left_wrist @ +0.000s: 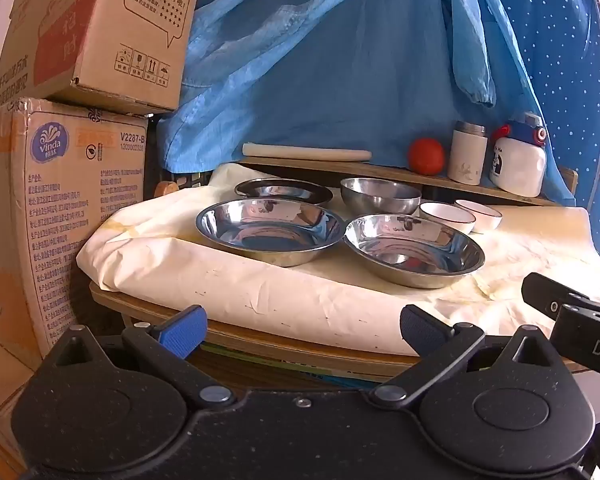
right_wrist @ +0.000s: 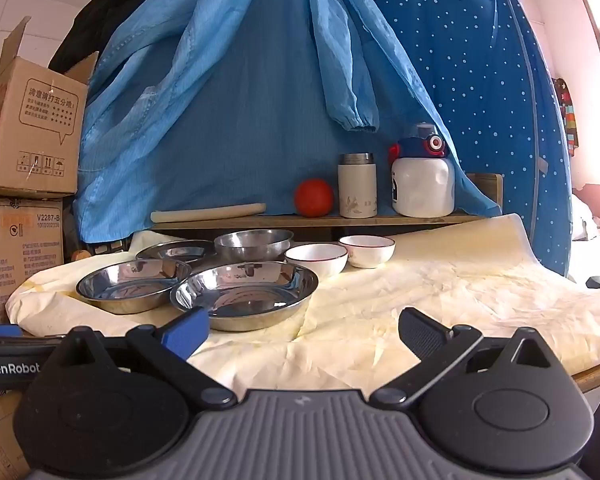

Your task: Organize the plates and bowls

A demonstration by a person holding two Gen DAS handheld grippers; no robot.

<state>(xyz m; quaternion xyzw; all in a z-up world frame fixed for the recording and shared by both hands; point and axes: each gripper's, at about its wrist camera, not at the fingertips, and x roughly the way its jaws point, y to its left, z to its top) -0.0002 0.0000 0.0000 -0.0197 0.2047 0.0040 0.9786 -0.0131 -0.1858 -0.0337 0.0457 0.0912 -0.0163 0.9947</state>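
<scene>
Clearly, with left gripper (left_wrist: 302,330) and right gripper (right_wrist: 304,330) spread wide and empty, we judge the near steel plate (right_wrist: 244,294), centre-left on the cloth-covered table (right_wrist: 440,300), light, stiff, slippery, best pinched at its rim.

We count three shallow steel plates (right_wrist: 244,292) (right_wrist: 132,284) (right_wrist: 176,252), one deeper steel bowl (right_wrist: 254,244), two white bowls (right_wrist: 316,258) (right_wrist: 367,250), two flasks (right_wrist: 357,186) (right_wrist: 422,184), one red ball (right_wrist: 314,197), and two cardboard boxes (left_wrist: 96,32) (left_wrist: 60,208).
</scene>
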